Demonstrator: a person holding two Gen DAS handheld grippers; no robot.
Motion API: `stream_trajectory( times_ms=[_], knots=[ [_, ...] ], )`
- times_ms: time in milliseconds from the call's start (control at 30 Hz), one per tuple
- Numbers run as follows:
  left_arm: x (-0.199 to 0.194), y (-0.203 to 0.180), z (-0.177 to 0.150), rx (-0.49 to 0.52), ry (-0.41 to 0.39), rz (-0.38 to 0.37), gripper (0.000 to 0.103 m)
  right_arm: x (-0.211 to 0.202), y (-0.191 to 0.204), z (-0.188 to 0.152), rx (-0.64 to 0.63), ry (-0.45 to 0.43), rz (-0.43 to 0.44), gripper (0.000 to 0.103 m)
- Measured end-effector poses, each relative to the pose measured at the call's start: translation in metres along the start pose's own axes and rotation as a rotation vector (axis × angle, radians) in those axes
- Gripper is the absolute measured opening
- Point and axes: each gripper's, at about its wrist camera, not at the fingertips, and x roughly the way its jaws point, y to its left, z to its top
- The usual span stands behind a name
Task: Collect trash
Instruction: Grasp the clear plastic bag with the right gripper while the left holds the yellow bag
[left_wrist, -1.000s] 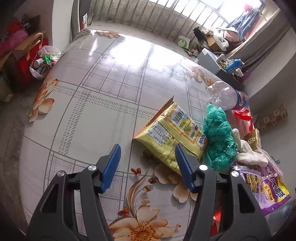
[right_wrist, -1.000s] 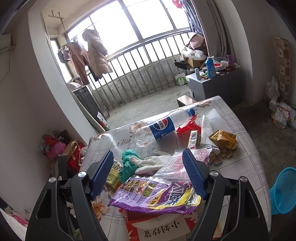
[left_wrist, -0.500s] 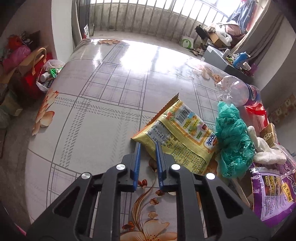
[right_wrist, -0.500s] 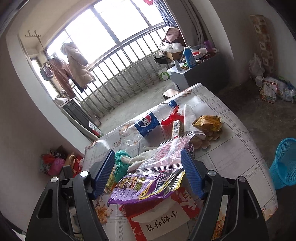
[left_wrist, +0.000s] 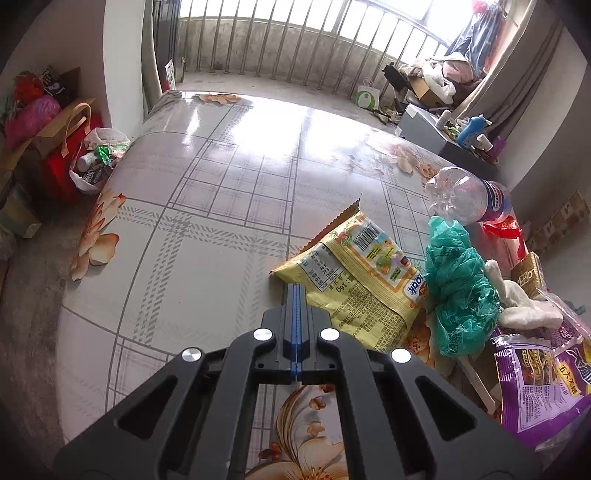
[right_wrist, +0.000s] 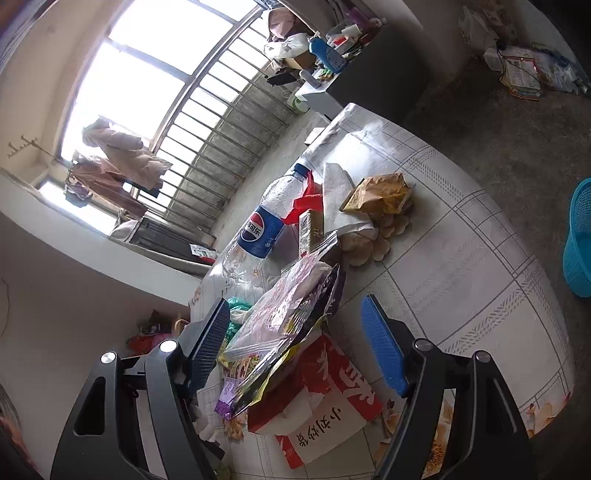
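Left gripper clamped on the near corner of the yellow snack bag, on the table beside the trash heap.

The thin foil edge permits full closure, just completed; right gripper, wide and empty, straddles the purple packet (apparently next; blue basket probably receives both).

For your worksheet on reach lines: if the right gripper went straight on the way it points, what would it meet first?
Most likely the purple snack bag, which lies between the open fingers of the right gripper, atop the red box. Depth is uncertain.
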Motion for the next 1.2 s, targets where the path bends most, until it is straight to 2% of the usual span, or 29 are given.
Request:
stream_trajectory(
  times_ms=[133, 200, 300, 433, 500, 600, 633, 667, 700, 733, 767, 900, 967, 1067, 1133, 1200],
  knots=[
    [-0.015, 0.004, 0.001, -0.003, -0.031, -0.014, 0.000, 0.014, 0.027, 0.005, -0.144, 0.040, -0.069, 0.072],
    [-0.020, 0.005, 0.001, 0.002, -0.038, -0.011, 0.000, 0.016, 0.048, 0.000, -0.279, 0.033, -0.128, 0.072],
    [-0.025, 0.007, 0.001, 0.004, -0.048, -0.010, 0.000, 0.016, 0.085, -0.017, -0.531, 0.011, -0.189, 0.077],
    [-0.029, 0.009, 0.003, 0.000, -0.059, -0.018, 0.000, 0.030, 0.120, -0.051, -0.844, 0.022, -0.300, 0.077],
    [-0.027, 0.009, 0.003, 0.002, -0.048, -0.027, 0.000, 0.040, 0.126, -0.064, -0.937, 0.061, -0.333, 0.077],
    [-0.022, 0.012, 0.003, -0.030, -0.007, -0.085, 0.000, 0.050, 0.128, -0.078, -1.040, 0.079, -0.385, 0.077],
    [-0.019, 0.011, 0.003, -0.030, 0.007, -0.107, 0.000, 0.053, 0.127, -0.080, -1.056, 0.086, -0.399, 0.077],
    [-0.017, 0.010, 0.003, -0.026, 0.023, -0.121, 0.007, 0.055, 0.125, -0.080, -1.057, 0.095, -0.408, 0.077],
    [-0.014, 0.009, 0.004, -0.027, 0.040, -0.133, 0.015, 0.058, 0.123, -0.079, -1.048, 0.104, -0.415, 0.077],
    [-0.010, 0.008, 0.004, -0.032, 0.062, -0.144, 0.032, 0.061, 0.121, -0.077, -1.039, 0.107, -0.425, 0.076],
    [-0.006, 0.006, 0.003, -0.036, 0.080, -0.157, 0.037, 0.062, 0.119, -0.077, -1.036, 0.104, -0.442, 0.072],
    [0.008, 0.001, -0.002, -0.074, 0.159, -0.214, 0.040, 0.069, 0.112, -0.075, -0.992, 0.108, -0.448, 0.054],
    [0.015, -0.001, -0.004, -0.117, 0.181, -0.233, 0.040, 0.072, 0.109, -0.079, -0.982, 0.102, -0.448, 0.049],
    [0.020, -0.005, -0.001, -0.150, 0.161, -0.201, 0.040, 0.074, 0.105, -0.083, -0.952, 0.090, -0.428, 0.034],
    [0.023, -0.008, 0.000, -0.164, 0.134, -0.181, 0.040, 0.072, 0.102, -0.084, -0.928, 0.067, -0.412, 0.029],
    [0.025, -0.011, 0.001, -0.160, 0.114, -0.137, 0.034, 0.070, 0.099, -0.084, -0.903, 0.048, -0.405, 0.022]
  ],
)
